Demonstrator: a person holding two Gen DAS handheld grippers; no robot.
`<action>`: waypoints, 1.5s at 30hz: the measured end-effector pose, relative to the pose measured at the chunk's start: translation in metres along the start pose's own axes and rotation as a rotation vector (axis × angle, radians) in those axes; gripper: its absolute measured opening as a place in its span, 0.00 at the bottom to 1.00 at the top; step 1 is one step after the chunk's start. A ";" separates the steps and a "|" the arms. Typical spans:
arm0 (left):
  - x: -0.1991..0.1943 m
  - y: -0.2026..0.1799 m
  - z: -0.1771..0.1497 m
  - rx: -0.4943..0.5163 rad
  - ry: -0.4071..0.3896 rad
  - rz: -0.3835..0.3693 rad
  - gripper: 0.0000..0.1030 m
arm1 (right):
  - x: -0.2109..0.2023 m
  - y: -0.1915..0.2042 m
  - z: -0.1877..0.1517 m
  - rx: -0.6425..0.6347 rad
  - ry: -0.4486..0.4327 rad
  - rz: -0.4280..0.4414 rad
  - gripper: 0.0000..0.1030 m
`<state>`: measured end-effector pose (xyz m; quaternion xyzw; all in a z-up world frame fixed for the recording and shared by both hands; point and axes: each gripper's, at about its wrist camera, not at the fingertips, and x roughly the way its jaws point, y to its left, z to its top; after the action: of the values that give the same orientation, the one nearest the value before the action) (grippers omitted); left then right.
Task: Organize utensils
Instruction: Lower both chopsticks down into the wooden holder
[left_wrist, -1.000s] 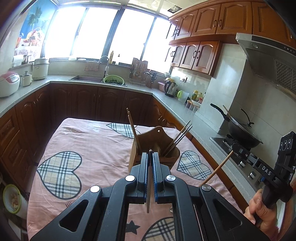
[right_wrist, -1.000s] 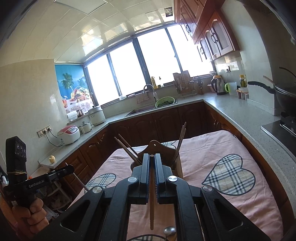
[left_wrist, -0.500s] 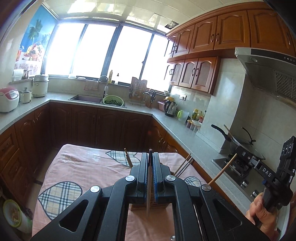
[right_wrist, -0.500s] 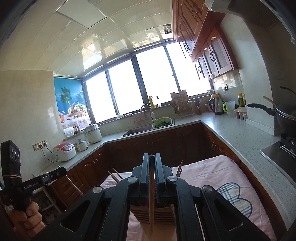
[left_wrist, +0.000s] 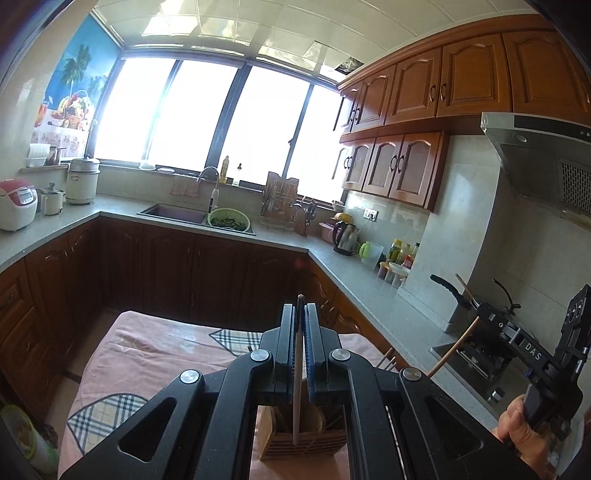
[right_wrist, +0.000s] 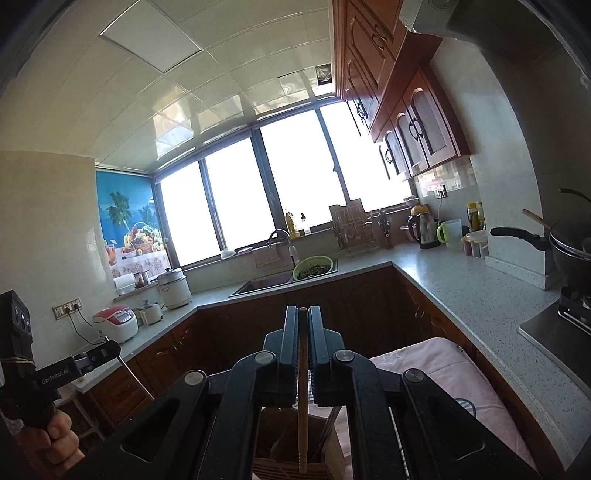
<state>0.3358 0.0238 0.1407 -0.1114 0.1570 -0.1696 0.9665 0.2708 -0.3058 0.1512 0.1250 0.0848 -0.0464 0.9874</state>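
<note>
Both raised above holder (left_wrist: 303, 439) | each hand-held gripper (left_wrist: 300, 314) (right_wrist: 303, 314) clamps one chopstick (left_wrist: 296, 387) (right_wrist: 303, 406)

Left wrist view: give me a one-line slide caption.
Left gripper shut on a chopstick above the wooden utensil holder; right gripper alongside, also holding one.

Below my fingers, the worktop (left_wrist: 155, 339) is wearing a pink cloth (left_wrist: 122, 354) with plaid hearts. A wooden utensil holder (left_wrist: 303, 441) is standing upright on that cloth, with sticks leaning inside it. In my right view the cloth (right_wrist: 436, 365) is showing beside the holder (right_wrist: 280, 454).
</note>
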 end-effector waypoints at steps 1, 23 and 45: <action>0.005 0.002 -0.001 -0.004 -0.002 0.000 0.03 | 0.004 -0.001 0.000 0.002 0.001 -0.003 0.05; 0.116 0.043 -0.049 -0.136 0.093 0.050 0.03 | 0.062 -0.033 -0.059 0.075 0.091 -0.051 0.05; 0.158 0.044 -0.063 -0.088 0.178 0.063 0.05 | 0.080 -0.042 -0.087 0.114 0.161 -0.063 0.05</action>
<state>0.4682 -0.0035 0.0284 -0.1333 0.2529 -0.1410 0.9478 0.3313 -0.3298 0.0435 0.1815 0.1649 -0.0719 0.9668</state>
